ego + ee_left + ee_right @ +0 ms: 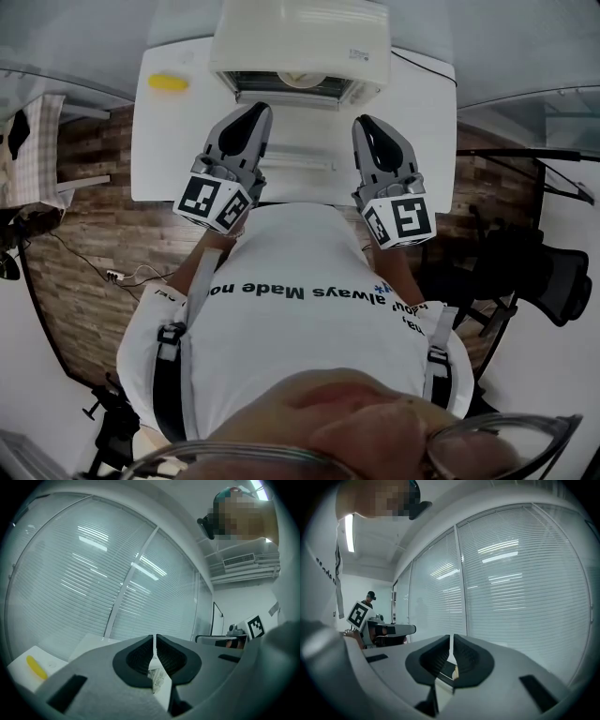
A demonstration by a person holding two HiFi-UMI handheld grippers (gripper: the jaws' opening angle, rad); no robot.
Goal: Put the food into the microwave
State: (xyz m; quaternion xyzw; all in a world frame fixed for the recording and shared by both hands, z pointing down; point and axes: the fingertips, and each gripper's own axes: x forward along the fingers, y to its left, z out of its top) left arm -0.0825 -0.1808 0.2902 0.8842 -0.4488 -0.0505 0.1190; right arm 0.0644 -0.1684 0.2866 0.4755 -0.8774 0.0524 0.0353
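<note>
Left gripper (253, 114) and right gripper (368, 127) are closed and empty; the microwave (300, 37) stands ahead. Yellow food (168, 82) lies on the table (169, 155).

Bright even light, ceiling-lamp glare on blinds, strong fisheye edges

The microwave (300, 42) sits on the table (164, 150), food (168, 82) to its left.
</note>
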